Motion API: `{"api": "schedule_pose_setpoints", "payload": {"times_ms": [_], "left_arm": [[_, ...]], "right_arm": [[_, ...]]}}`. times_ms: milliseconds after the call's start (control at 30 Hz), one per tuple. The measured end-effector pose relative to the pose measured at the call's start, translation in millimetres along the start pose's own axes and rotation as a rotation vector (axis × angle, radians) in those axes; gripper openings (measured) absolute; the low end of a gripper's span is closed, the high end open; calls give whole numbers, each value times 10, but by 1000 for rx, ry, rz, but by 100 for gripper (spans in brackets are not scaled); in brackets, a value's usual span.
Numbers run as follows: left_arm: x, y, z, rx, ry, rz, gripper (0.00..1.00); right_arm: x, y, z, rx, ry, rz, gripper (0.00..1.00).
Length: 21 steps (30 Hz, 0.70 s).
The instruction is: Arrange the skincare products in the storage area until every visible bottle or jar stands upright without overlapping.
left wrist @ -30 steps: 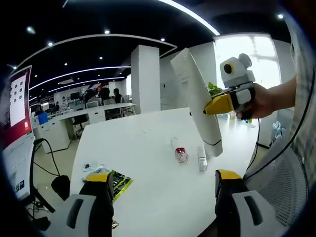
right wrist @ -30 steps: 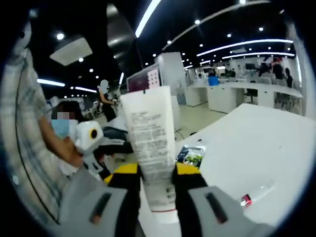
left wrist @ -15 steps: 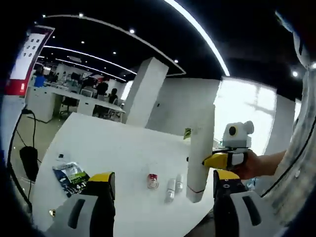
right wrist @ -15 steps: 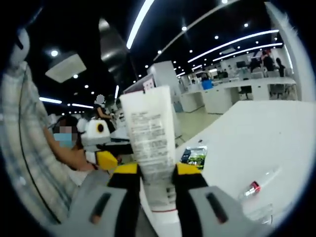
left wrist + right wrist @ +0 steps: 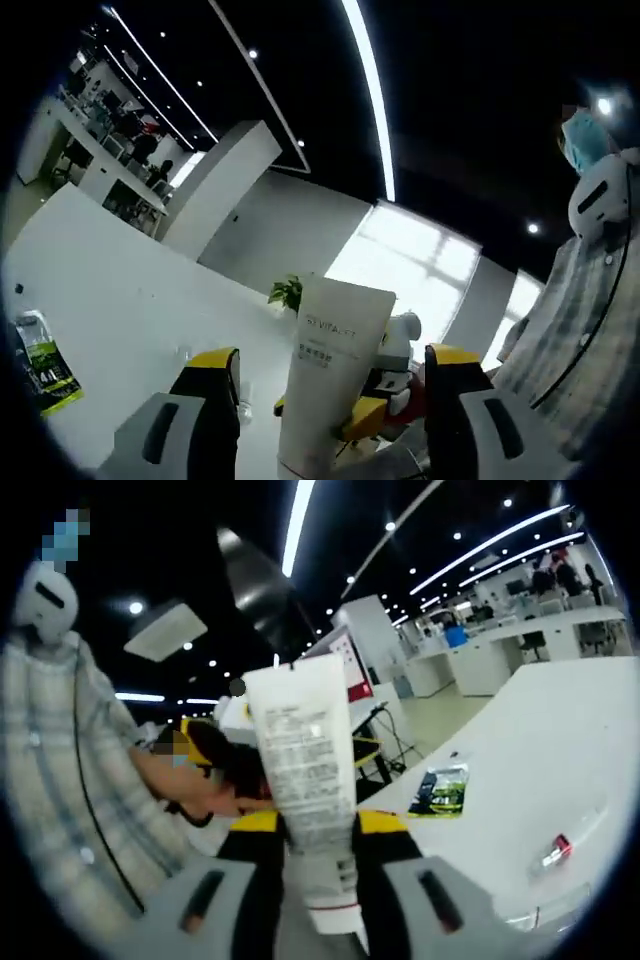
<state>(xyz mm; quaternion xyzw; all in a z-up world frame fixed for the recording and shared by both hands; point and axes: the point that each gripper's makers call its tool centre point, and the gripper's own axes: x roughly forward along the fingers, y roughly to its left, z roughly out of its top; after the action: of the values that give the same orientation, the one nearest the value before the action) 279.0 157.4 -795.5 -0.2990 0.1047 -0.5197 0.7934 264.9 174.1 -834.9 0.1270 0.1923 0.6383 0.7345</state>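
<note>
While the white table [image 5: 520, 750] spreads wide and bare under both cameras, the biggest of the task's things is a white squeeze tube [image 5: 302, 770], held off the surface. It is flat and broad at its crimped end, narrowing toward a cap ringed by a thin red line, with dense small print on one face and a short brand line on the other. The right gripper [image 5: 318, 832] is clamped on it, yellow-tipped jaws pressing both sides just above the cap. In the left gripper view the tube [image 5: 325, 375] stands between the jaws of the left gripper [image 5: 325, 365], which are spread wide apart and not touching it; the right gripper's yellow tip [image 5: 362, 418] shows behind it.

A person's plaid sleeve [image 5: 70, 780] appears at the edge of each view.

Lying flat on the table in the right gripper view are a green-and-black sachet [image 5: 441, 788], a small clear bottle with a red cap [image 5: 556, 850], and another clear item at the near edge, too blurred to identify. The left gripper view shows the sachet [image 5: 40, 360] far off to one side.
</note>
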Motion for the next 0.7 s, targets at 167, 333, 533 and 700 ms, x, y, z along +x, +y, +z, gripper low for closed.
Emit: {"api": "schedule_pose_setpoints", "payload": {"times_ms": [167, 333, 533, 700], "left_arm": [[98, -164, -101, -49, 42, -91, 74], [110, -196, -180, -57, 51, -126, 65], [52, -281, -213, -161, 47, -211, 51], [25, -240, -195, -74, 19, -190, 46]], "right_arm": [[7, 133, -7, 2, 22, 72, 25], [27, 255, -61, 31, 30, 148, 25], [72, 312, -146, 64, 74, 200, 25], [93, 353, -91, 109, 67, 249, 26]]}}
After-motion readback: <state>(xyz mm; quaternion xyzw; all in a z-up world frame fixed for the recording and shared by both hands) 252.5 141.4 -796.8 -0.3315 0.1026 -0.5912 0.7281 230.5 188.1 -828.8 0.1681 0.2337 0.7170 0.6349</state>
